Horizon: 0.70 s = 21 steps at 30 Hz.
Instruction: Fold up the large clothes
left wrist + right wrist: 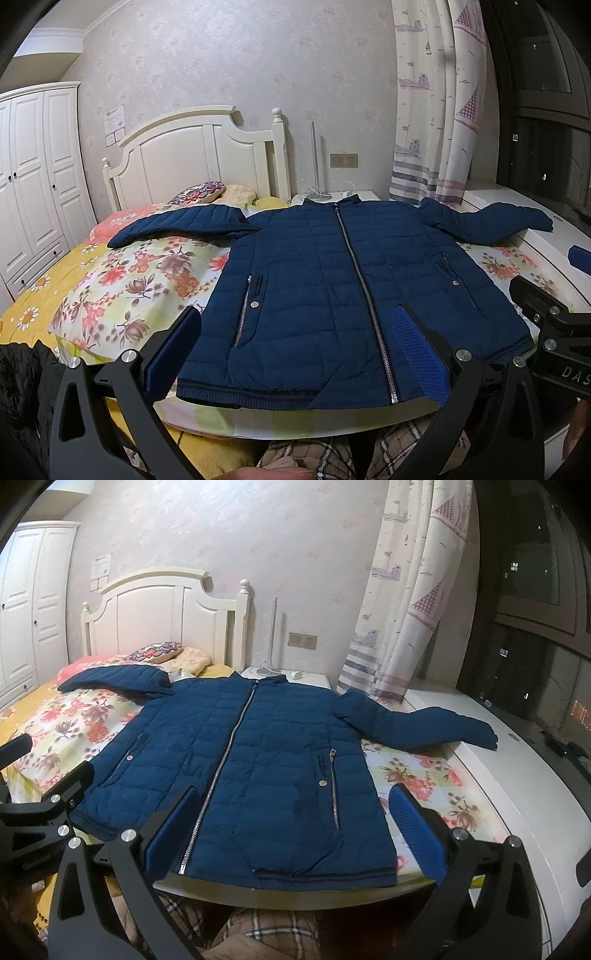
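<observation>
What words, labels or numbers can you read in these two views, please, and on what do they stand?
"DAS": white letters, cut off at the frame edge, on the black body of the right gripper.
Grey lettering on the left gripper's body: too blurred to read.
Paper notice on the wall: print too small to read.
Jacket: no lettering visible.

Headboard [192, 155], wardrobe [33, 177], perhaps lamp [314, 162]

A white wooden bed [192, 147] is carrying a floral quilt [122, 280]; a navy quilted zip-front jacket [332, 280] is lying flat on that quilt, an embroidered round pillow [199, 192] sitting beyond the jacket, near the headboard.
</observation>
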{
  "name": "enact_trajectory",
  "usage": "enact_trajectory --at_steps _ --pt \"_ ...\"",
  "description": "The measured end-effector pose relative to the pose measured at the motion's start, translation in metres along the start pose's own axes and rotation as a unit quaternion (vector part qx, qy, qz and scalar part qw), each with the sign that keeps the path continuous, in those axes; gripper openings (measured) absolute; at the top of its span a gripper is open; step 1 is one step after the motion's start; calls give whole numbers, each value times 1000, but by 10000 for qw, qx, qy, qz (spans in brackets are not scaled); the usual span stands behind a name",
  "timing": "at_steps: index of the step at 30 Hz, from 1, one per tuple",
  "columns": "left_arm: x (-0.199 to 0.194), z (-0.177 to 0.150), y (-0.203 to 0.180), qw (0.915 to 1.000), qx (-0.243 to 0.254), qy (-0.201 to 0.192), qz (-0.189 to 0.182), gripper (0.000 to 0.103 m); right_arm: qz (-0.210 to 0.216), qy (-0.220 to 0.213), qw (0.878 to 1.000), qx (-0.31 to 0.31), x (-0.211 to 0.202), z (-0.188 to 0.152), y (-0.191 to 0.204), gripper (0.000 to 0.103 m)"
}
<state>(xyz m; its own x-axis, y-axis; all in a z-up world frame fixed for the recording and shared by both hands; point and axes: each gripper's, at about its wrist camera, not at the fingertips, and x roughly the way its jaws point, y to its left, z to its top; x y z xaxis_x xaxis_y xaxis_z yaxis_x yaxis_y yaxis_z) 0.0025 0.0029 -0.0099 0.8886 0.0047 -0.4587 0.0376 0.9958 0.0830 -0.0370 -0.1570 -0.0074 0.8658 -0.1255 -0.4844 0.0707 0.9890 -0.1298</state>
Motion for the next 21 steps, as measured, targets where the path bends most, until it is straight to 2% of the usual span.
enact_trajectory --at_steps 3,16,21 --pt "0 0 0 10000 8 8 -10 99 29 29 10000 14 1 0 -1 101" --pt "1 -1 -2 10000 -1 78 -11 99 1044 438 9934 199 13 -7 4 101" --pt "1 0 -1 10000 3 87 -16 99 1046 456 9932 251 14 -8 4 101"
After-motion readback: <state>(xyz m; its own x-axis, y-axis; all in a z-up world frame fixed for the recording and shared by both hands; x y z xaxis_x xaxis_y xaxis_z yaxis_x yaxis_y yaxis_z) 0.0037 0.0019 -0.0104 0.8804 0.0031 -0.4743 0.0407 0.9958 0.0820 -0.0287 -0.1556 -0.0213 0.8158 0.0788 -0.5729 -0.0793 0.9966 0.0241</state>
